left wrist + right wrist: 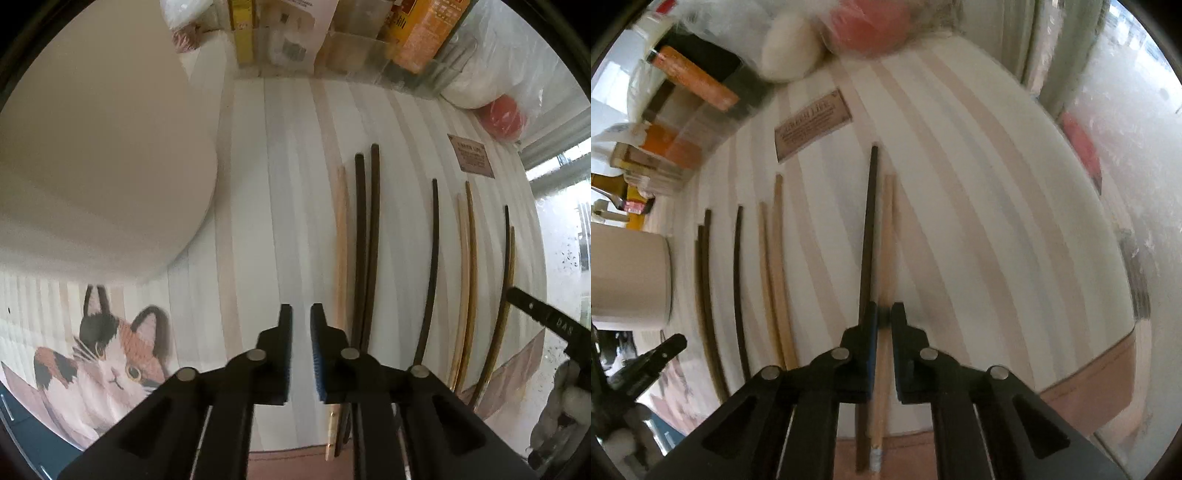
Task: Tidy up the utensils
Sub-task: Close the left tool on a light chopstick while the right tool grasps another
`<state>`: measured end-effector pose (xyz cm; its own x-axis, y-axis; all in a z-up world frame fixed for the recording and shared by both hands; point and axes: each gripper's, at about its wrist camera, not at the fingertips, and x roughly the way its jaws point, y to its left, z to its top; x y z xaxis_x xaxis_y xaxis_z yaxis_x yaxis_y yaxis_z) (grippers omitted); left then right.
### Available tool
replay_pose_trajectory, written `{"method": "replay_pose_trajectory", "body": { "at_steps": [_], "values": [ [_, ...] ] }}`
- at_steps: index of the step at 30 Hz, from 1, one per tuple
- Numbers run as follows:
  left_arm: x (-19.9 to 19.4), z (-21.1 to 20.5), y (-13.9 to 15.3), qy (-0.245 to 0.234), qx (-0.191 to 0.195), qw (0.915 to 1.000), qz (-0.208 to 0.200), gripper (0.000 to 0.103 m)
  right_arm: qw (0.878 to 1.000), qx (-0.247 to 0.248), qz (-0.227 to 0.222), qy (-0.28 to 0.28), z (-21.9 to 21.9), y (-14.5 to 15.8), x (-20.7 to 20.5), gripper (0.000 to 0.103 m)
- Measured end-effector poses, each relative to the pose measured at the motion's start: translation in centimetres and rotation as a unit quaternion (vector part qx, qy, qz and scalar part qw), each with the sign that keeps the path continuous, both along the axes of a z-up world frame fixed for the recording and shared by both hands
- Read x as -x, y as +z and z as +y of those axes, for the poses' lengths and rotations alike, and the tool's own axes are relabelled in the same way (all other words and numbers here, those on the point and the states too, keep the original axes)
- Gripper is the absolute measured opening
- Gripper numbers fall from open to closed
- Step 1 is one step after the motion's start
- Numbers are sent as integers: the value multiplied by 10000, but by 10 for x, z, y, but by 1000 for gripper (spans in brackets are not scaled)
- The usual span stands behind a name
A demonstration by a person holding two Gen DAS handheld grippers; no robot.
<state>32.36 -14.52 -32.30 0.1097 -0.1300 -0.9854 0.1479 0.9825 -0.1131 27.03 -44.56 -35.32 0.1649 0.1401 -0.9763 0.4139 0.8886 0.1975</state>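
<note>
Several chopsticks lie side by side on a striped tablecloth point(288, 184). In the left wrist view a light chopstick point(341, 240) and a dark pair point(365, 240) lie just right of my left gripper point(301, 319). Its jaws stand a narrow gap apart with nothing between them. Further right lie a single dark chopstick point(432, 258) and a light pair point(467, 277). My right gripper point(884, 317) is shut on a light wooden chopstick point(886, 240). A dark chopstick point(868, 229) runs along its left side, under the left finger.
A big white round container point(92, 166) stands to the left, above a printed cat point(110, 350). Boxes and packets point(424, 33) crowd the back edge, and a red thing in a plastic bag point(502, 118) lies at the back right. A brown label point(812, 123) lies on the cloth.
</note>
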Motion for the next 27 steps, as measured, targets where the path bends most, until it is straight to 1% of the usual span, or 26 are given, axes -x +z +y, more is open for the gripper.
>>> {"method": "replay_pose_trajectory", "body": {
  "at_steps": [3,4,6,8,10,13,14,15,16,17,19,21,27],
  "values": [
    [0,-10,0,-181,-28,9998,-42,12,9999,80,74,47,-1,0,2,6],
    [-2,-16,-1,-254,-64,9997,-37,12,9997,168,136,81,-2,1,4,6],
    [-6,-23,-4,-390,-152,9991,-23,12,9995,189,213,108,-4,1,7,6],
    [-9,-27,-8,-471,-243,9986,-8,12,9995,103,275,100,-8,1,12,6],
    [-15,-33,-9,-537,-241,9983,-46,13,9995,17,301,83,-16,4,19,6],
    [-20,-40,-14,-756,-487,9959,50,13,9994,3,326,84,-20,4,24,6],
    [-20,-43,-13,-787,-532,9955,-29,12,9994,2,321,89,-21,3,25,6],
    [-20,-45,-14,-804,-528,9954,-51,8,9995,4,314,93,-21,3,24,6],
    [-19,-46,-15,-800,-530,9954,-50,8,9995,0,314,83,-21,4,25,6],
    [-16,-44,-15,-765,-544,9956,-54,5,9994,4,320,90,-21,4,25,6],
    [-15,-43,-14,-678,-603,9959,-57,5,9994,9,324,107,-23,3,28,6],
    [-8,-33,-16,-530,-608,9967,-11,4,9993,30,339,146,-22,1,27,6],
    [23,0,-10,-167,-501,9978,406,4,9964,-123,621,565,-9,-4,22,6]
  ]
}}
